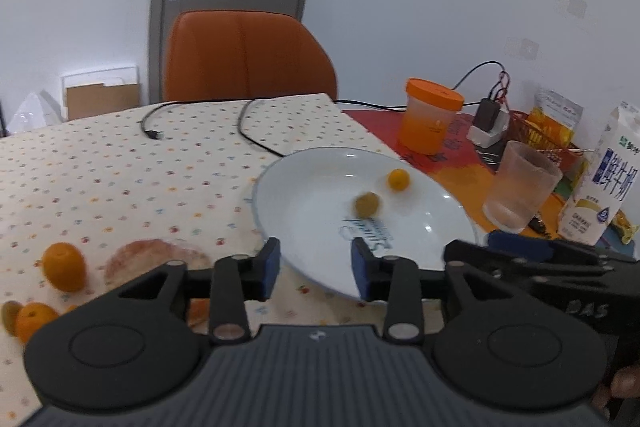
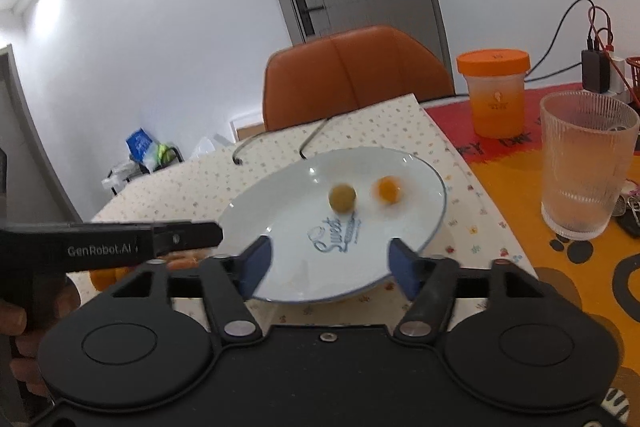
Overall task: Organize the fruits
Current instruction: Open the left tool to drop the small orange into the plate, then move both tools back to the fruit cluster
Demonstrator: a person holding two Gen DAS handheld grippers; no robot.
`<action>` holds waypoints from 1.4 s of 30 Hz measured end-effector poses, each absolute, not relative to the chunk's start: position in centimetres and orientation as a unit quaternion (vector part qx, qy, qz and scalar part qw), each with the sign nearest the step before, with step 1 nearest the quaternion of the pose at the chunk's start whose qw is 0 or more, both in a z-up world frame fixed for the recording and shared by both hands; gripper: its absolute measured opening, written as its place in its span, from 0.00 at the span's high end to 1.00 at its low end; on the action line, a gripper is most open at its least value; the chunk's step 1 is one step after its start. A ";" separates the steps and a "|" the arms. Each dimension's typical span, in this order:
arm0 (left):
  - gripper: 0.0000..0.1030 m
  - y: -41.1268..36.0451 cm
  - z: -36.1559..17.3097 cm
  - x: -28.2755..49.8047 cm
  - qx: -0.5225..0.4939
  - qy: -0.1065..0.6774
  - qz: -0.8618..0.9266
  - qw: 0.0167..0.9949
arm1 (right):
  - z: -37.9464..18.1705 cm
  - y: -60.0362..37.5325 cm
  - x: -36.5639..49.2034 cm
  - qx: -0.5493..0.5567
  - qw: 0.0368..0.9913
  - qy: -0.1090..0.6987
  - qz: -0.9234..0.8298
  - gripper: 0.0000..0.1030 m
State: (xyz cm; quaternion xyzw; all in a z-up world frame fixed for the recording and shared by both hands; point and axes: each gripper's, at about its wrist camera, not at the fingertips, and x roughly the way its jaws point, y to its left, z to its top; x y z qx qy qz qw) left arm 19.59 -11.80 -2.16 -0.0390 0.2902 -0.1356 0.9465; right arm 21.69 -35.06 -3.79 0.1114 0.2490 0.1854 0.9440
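A white plate (image 1: 312, 195) (image 2: 280, 211) sits on the dotted tablecloth and holds a small green fruit (image 1: 366, 205) (image 2: 342, 197) and a small orange fruit (image 1: 398, 179) (image 2: 387, 189), both blurred. My left gripper (image 1: 316, 269) is open and empty over the plate's near rim. My right gripper (image 2: 330, 265) is open and empty, also at the plate's near rim. Oranges (image 1: 64, 267) (image 1: 34, 319) and a pinkish round fruit (image 1: 156, 259) lie on the cloth left of the plate.
An orange-lidded jar (image 1: 430, 119) (image 2: 496, 95), a ribbed glass (image 1: 520, 187) (image 2: 586, 163), a milk carton (image 1: 600, 183) and a charger with cables (image 1: 488, 115) stand to the right. A black cable (image 1: 248, 131) lies behind the plate. An orange chair (image 1: 248, 59) stands beyond the table.
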 end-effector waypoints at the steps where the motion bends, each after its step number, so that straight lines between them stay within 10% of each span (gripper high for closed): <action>1: 0.54 -11.5 -2.1 19.4 -0.037 0.289 -0.129 0.948 | -3.8 -34.9 21.6 0.114 0.945 0.242 0.187 0.21; 11: 0.24 -8.2 -2.4 17.9 -0.055 0.283 -0.074 0.955 | -3.0 -33.4 21.3 0.107 0.948 0.220 0.205 0.00; 42: 0.17 -1.7 -3.9 12.7 -0.080 0.280 0.031 0.956 | -2.8 -28.0 20.4 0.080 0.933 0.250 0.247 0.00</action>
